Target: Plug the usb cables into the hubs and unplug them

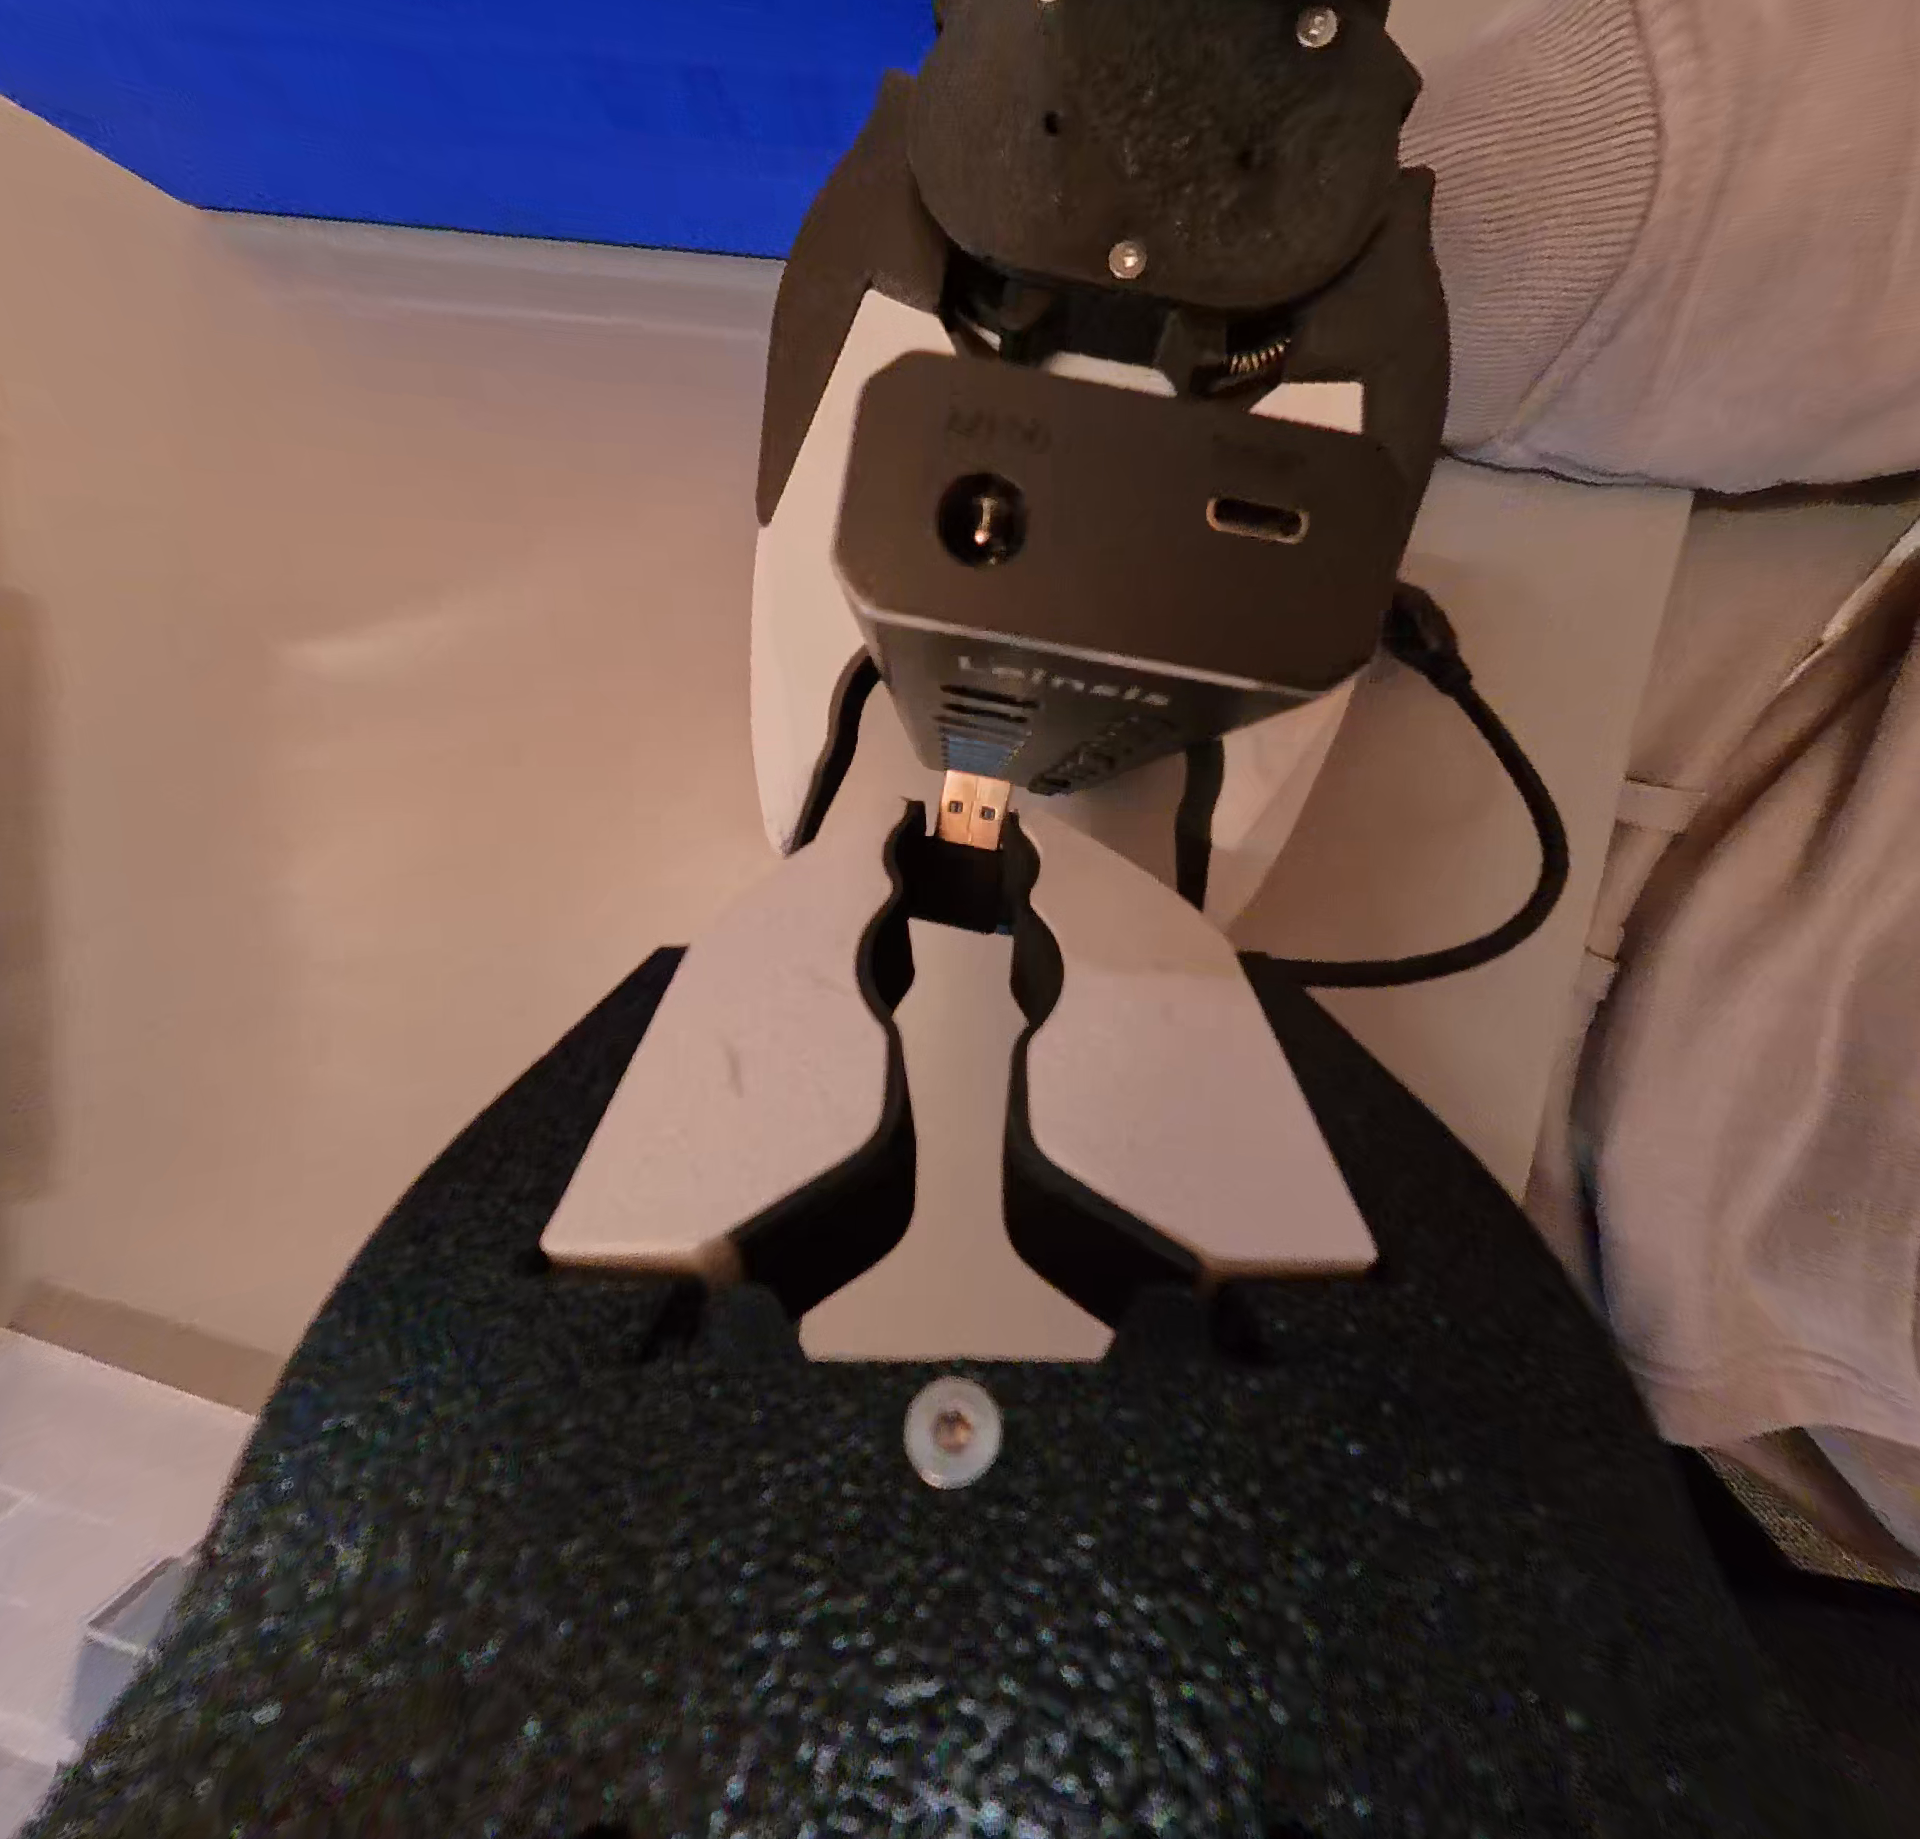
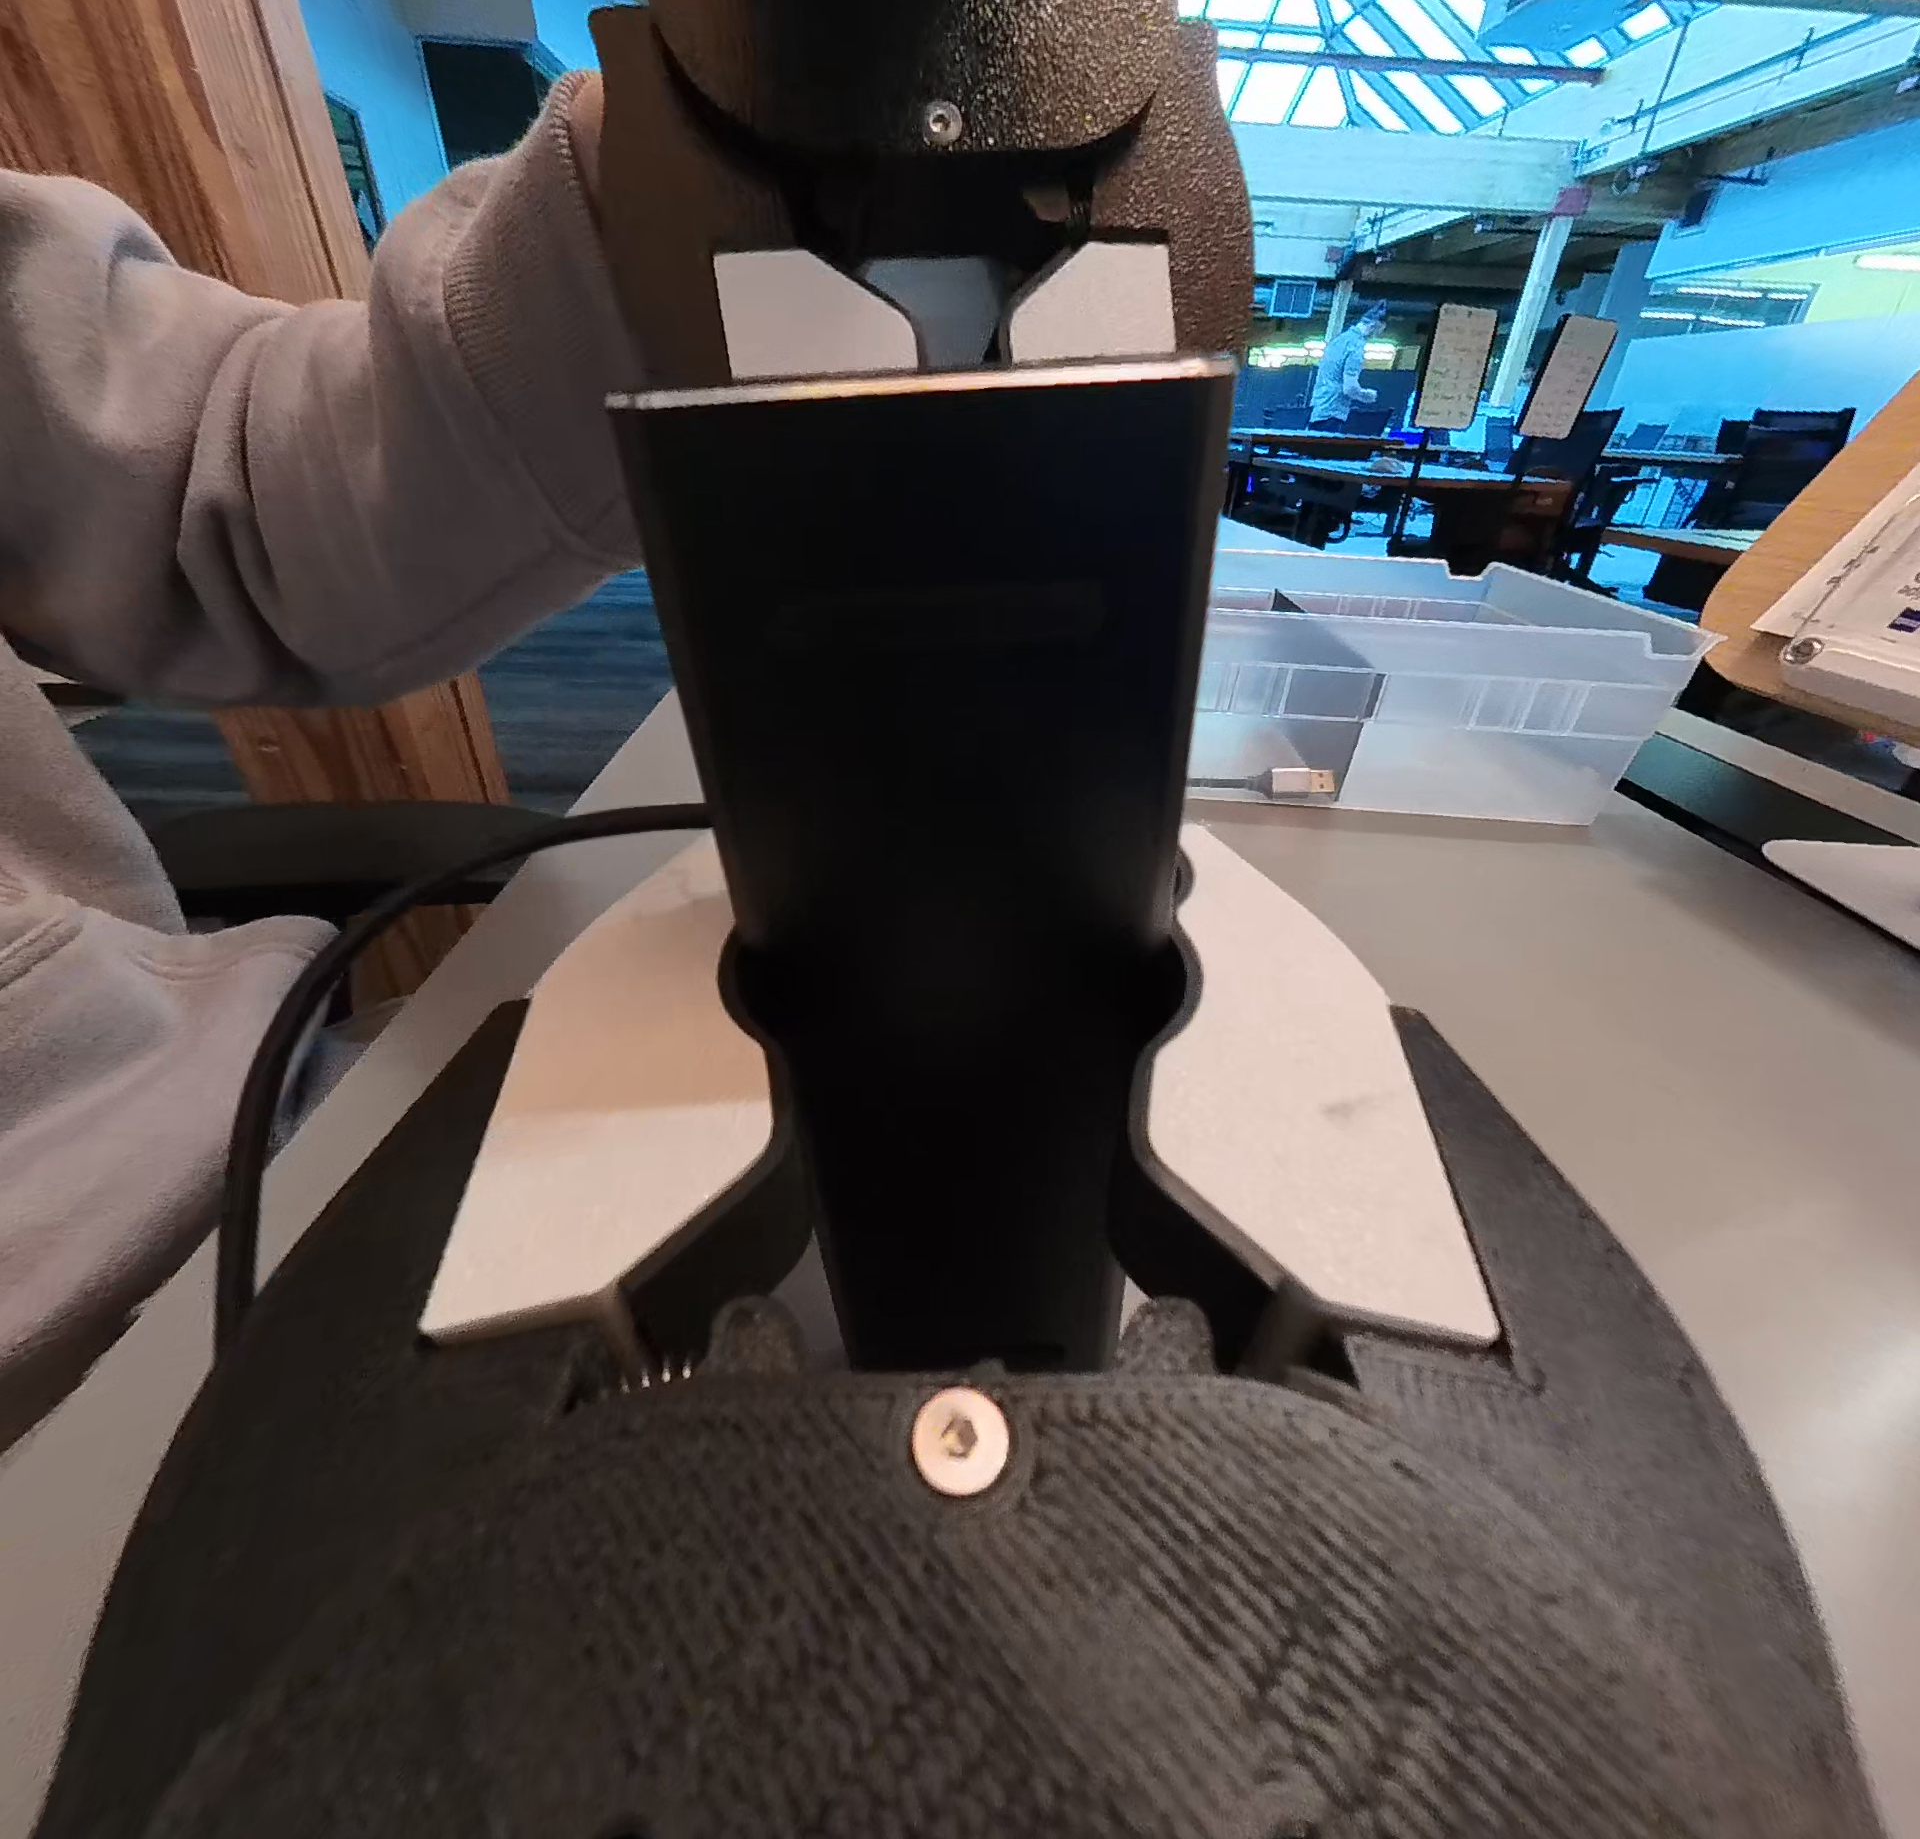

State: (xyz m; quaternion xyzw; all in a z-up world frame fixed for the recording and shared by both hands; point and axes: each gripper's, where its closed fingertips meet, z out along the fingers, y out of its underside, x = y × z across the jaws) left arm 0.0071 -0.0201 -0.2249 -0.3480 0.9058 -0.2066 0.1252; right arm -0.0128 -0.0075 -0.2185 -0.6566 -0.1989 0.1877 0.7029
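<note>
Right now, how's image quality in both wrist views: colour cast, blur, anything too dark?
Left wrist view: warm pinkish cast, USB plug and hub sharp, edges soft and bowed by the wide lens. Right wrist view: cool blue daylight behind, the hub's near face almost black and featureless, the sleeve soft.

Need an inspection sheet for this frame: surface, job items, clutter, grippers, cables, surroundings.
Surface: grey table, bare where visible.
Job's things: dark USB hub held off the table; USB plug at its port row, metal still exposed.
Clutter: clear plastic bin; blue bin.
Grippers: left gripper shut on USB plug; right gripper shut on USB hub.
Cables: black cable looping beside the hub; a loose silver USB connector by the clear bin.
Surroundings: wooden post, open hall with desks.
</note>
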